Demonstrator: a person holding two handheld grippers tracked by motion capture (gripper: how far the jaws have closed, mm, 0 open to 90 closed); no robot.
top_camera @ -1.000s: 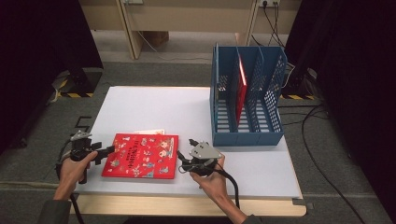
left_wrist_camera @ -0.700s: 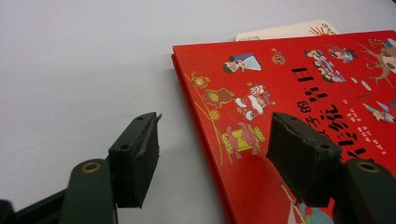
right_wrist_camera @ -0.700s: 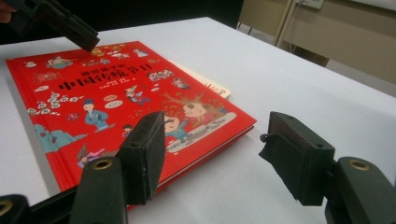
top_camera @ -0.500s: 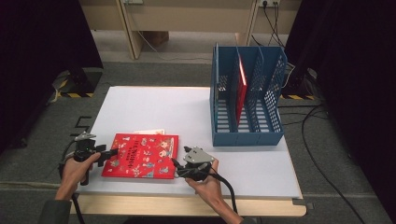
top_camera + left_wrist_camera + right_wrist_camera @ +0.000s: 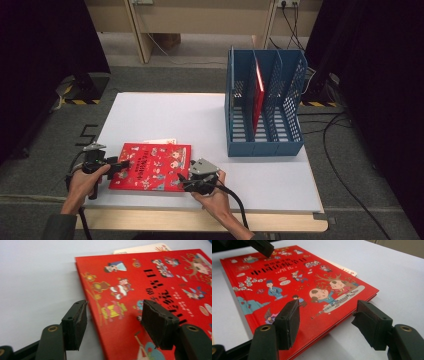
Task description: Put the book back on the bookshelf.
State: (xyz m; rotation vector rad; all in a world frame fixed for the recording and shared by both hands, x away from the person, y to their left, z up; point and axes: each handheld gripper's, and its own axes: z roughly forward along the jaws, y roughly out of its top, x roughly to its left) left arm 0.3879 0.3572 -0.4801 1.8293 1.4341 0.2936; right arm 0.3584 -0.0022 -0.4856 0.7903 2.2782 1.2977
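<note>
So there's a red book [image 5: 151, 167] lying flat on the white table [image 5: 200, 115], near the person's edge, with a gripper at each short end. The left gripper [image 5: 112, 322] has its jaws apart, and its own view shows the book's edge running right up between them: one jaw sits over bare table, the other over the cover art. The right gripper [image 5: 327, 325] is spread wide too, and from its camera the near corner of the book sits between the jaws and looks raised a bit off the table, with a shadow under it; can't really tell from the high view. That same view catches a black jaw of the other gripper up at the book's far end. Both gripper views also show a pale book [image 5: 142, 248] poking out from under the red one, which is just a sliver from above. What the high view adds is the blue file rack [image 5: 265, 110] farther back on the table, well apart from both jaws, with a thin red book [image 5: 258, 95] standing upright in one of its slots.
</note>
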